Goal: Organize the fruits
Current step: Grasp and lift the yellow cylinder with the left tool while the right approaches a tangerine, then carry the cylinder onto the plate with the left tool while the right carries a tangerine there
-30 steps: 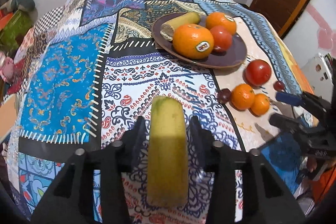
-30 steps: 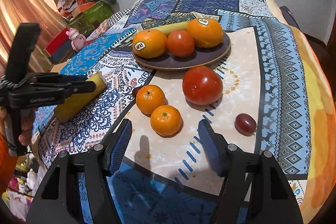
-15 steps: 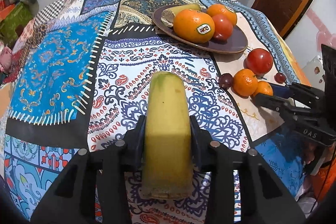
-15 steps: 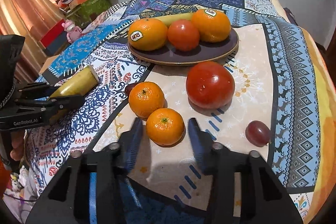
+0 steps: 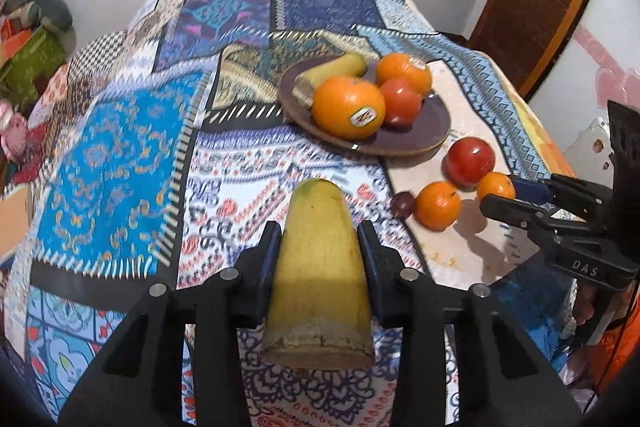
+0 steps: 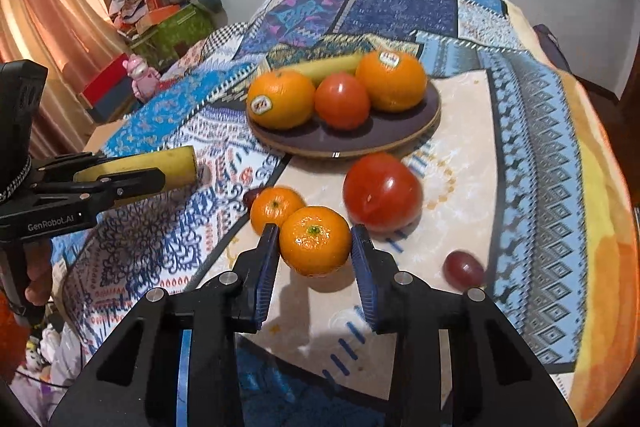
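- Although the brown plate [image 6: 420,131] already carries four fruits, the sorting looks roughly half done: on it lie two large oranges [image 6: 280,99], a tomato [image 6: 342,101] between them and a banana piece [image 6: 324,67] at its far side.
- Near the plate's front edge, loose on the patterned cloth [image 5: 120,163], sit a big tomato [image 6: 382,191], two mandarins and two dark grapes [image 6: 464,269].
- The right gripper [image 6: 314,253] has its fingers apart around the nearer mandarin [image 6: 314,241]; the pads sit just beside the peel on each side, and whether they touch it I cannot tell. The other mandarin [image 6: 274,207] lies just behind it, towards the plate.
- The left gripper [image 5: 320,255] is clamped on a second banana piece [image 5: 320,267], held above the cloth, well in front of the plate and to its left, cut end facing the camera.
- What is left, by my reading: bring that banana piece to the plate, then both mandarins, the big tomato and the grapes. Room on the plate is getting short, so round fruit may roll off its low rim.
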{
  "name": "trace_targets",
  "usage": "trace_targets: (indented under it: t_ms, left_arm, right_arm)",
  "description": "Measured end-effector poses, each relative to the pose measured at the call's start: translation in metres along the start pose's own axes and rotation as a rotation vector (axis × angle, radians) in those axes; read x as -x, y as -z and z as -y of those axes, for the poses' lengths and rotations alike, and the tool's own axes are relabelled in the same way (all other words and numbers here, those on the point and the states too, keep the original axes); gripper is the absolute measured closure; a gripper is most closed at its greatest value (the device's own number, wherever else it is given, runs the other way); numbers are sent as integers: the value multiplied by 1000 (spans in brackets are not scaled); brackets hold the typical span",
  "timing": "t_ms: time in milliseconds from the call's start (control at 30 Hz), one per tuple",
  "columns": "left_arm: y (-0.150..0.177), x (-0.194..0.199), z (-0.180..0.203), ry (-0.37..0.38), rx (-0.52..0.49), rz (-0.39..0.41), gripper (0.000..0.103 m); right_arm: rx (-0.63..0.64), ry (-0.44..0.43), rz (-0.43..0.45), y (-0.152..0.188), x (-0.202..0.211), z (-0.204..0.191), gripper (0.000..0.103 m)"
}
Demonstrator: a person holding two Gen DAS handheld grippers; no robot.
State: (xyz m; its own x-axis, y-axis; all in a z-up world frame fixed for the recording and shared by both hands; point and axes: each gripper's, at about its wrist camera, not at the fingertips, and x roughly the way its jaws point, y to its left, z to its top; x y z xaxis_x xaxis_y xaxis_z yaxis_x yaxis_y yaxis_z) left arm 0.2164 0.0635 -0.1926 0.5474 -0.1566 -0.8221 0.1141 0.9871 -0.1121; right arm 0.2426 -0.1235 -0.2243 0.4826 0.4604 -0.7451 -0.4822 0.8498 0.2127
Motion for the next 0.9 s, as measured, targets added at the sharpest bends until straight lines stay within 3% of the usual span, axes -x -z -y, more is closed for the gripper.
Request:
trace_targets:
  t_ms: [300, 667, 900]
  left_arm:
    - [-3, -7, 11, 0, -33, -23, 64]
    - [-42, 12, 21, 29, -34, 91, 64]
    - [-78, 2, 30, 43, -44, 131, 64]
  right_arm:
    - [-11, 8, 36, -8, 9, 7, 70]
    - [-19, 33, 81, -29, 11, 19, 70]
    - [-10, 56, 86, -50, -3, 25, 70]
